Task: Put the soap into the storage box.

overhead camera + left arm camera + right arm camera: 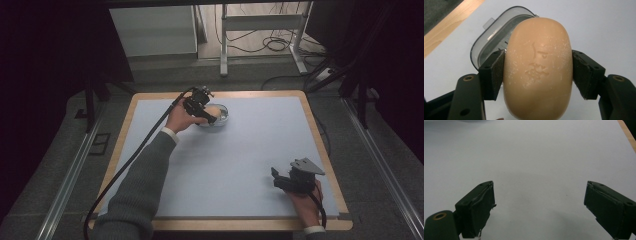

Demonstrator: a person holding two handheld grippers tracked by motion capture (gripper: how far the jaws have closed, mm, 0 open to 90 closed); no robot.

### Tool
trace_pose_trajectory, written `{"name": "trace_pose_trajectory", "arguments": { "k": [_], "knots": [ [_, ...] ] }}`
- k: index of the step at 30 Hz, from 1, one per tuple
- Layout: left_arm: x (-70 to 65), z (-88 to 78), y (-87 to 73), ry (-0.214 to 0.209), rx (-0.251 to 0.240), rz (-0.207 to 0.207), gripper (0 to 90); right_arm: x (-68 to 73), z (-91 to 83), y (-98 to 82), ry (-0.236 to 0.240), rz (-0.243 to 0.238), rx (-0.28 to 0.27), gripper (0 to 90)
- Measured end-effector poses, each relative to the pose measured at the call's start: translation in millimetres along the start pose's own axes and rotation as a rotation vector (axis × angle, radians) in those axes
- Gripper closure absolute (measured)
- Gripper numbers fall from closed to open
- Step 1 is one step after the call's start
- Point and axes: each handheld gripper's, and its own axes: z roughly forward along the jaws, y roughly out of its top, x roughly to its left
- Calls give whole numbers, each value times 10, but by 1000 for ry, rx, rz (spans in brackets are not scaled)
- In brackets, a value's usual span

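With the left tongs (pixel 537 72) clamped on the tan soap bar (pixel 539 67) just above the clear dish (pixel 486 42) at the surface's far middle, lowering and releasing comes next; the right tongs (pixel 539 207) rest wide open and empty, near right.

soap bar (pixel 539 72) hiding most of grey dish (pixel 499 32)

Grey knit sleeve (pixel 137 190), white cuff (pixel 169 134)

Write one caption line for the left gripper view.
Left gripper clamps a tan soap bar above a grey dish.
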Motion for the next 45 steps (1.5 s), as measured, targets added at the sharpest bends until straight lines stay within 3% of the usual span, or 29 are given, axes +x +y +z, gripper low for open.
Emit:
{"name": "trace_pose_trajectory", "arguments": {
  "k": [26, 34, 40, 45],
  "knots": [
    [283, 366, 181, -48, 18, -10, 320, -4, 12, 3, 2, 0, 9, 98],
    [354, 526, 160, -52, 41, -29, 320, -11, 11, 3, 6, 6, 5, 98],
    [327, 606, 137, -51, 62, -29, 316, -8, 12, 3, 4, 1, 7, 98],
    [307, 566, 109, -70, 22, -56, 277, -5, 10, 2, 4, 2, 7, 99]
  ]
}}
